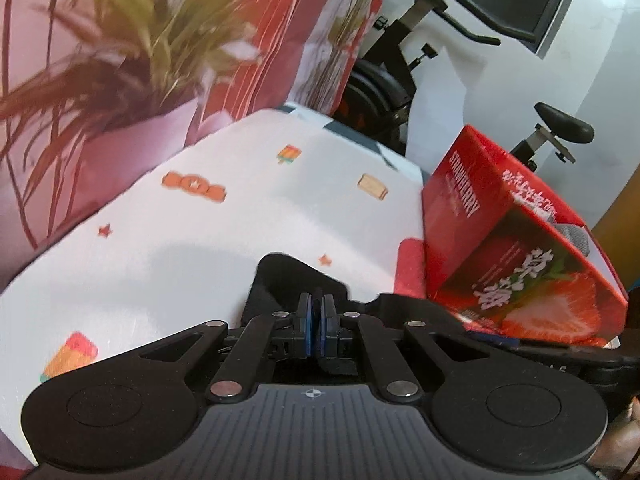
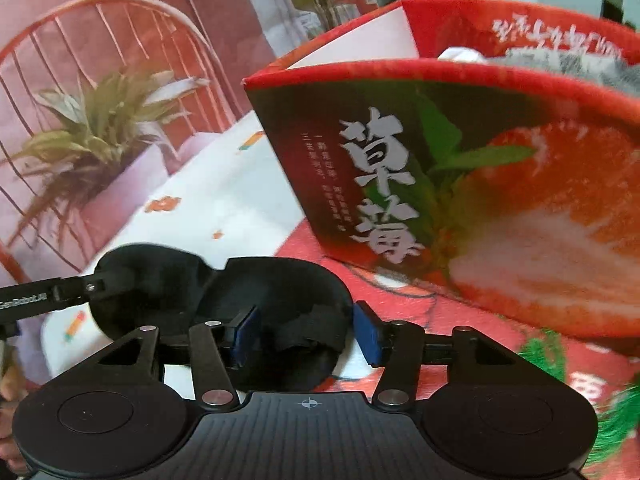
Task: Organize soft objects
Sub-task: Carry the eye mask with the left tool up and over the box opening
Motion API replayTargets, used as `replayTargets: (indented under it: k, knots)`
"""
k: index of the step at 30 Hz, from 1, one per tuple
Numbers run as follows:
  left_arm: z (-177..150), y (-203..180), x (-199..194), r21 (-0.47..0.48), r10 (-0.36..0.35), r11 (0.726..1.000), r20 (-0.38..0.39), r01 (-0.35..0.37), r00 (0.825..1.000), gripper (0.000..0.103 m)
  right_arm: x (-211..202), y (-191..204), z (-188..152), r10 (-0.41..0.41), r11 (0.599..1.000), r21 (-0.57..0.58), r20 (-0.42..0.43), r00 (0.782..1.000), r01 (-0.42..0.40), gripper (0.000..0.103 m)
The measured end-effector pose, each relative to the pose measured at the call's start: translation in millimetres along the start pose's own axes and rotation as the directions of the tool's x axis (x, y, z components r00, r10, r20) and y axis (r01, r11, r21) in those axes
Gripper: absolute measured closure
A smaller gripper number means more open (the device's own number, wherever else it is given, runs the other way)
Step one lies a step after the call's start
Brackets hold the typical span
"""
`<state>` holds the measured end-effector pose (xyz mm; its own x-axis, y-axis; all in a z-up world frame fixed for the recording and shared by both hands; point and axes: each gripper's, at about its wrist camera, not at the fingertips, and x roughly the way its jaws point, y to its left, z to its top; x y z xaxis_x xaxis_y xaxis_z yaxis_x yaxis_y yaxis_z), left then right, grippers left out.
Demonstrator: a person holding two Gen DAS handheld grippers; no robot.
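Observation:
A black soft eye mask [image 2: 224, 292] lies on the white tablecloth in front of the red strawberry box [image 2: 460, 184]. In the left wrist view my left gripper [image 1: 318, 322] is shut on the mask's edge [image 1: 288, 280]. In the right wrist view my right gripper [image 2: 306, 330] is open, its blue pads [image 2: 244, 336] astride the right half of the mask. The left gripper's fingers [image 2: 60, 292] show at the mask's left end. The box [image 1: 516, 240] stands open at the right and holds grey and white soft items [image 2: 560, 64].
A white tablecloth [image 1: 200, 248] with small orange prints covers the table. A red printed mat [image 2: 460, 332] lies under the box. A potted plant [image 1: 132, 64] stands at the far left. An exercise bike [image 1: 400, 72] stands beyond the table's far edge.

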<state>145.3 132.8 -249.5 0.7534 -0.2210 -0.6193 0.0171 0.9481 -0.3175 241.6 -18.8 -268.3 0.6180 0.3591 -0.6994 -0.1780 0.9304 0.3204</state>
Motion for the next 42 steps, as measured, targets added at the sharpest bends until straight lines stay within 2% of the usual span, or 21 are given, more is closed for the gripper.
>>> replayTargets:
  k: [3,9,18,19,22,26,30,35,42]
  knots:
    - [-4.2,3.6,3.5,-0.008,0.000,1.000,-0.019,0.000,1.000,0.098,-3.3,-2.8,-3.1,-0.061,0.998,-0.009,0.014,0.998,0.062,0.055]
    - [-10.4,5.9,12.4,-0.012,0.009,1.000,-0.051,-0.009,0.999,0.098,-12.5,-17.3,-9.4,-0.076,0.995,0.066,0.030,0.997,0.074,0.055]
    - [-15.4,-1.2,21.3,0.012,0.015,1.000,-0.081,-0.014,0.997,0.098,-6.4,-25.4,-7.3,0.002,0.995,0.102,0.051,0.999,-0.008,0.050]
    - [-15.5,-2.0,22.1,0.015,0.017,1.000,-0.081,-0.015,0.997,0.098,-5.2,-26.1,-6.3,0.012,0.994,0.107,0.056,0.998,-0.017,0.053]
    - [-15.4,-1.7,22.6,0.009,0.013,1.000,-0.080,-0.012,0.997,0.098,-3.9,-28.6,-3.6,-0.008,0.992,0.122,0.033,0.999,0.004,0.090]
    - [-14.9,-3.6,18.7,0.010,0.015,1.000,-0.070,-0.014,0.997,0.098,-18.3,-28.3,-5.3,-0.019,0.994,0.110,0.082,0.996,0.010,0.094]
    - [-12.2,-8.4,9.8,0.026,0.021,0.999,-0.053,-0.020,0.998,0.098,-41.2,-16.9,-6.3,0.002,1.000,0.029,0.164,0.986,-0.007,0.095]
    - [-3.4,-19.9,-6.7,0.051,0.030,0.998,-0.007,-0.030,1.000,0.099,-74.7,-4.4,-0.4,0.031,0.997,-0.081,0.271,0.962,-0.009,0.096]
    - [12.2,-41.0,-28.1,0.087,0.024,0.996,0.071,-0.030,0.997,0.099,-109.6,1.3,22.8,0.059,0.989,-0.151,0.358,0.932,-0.005,0.096]
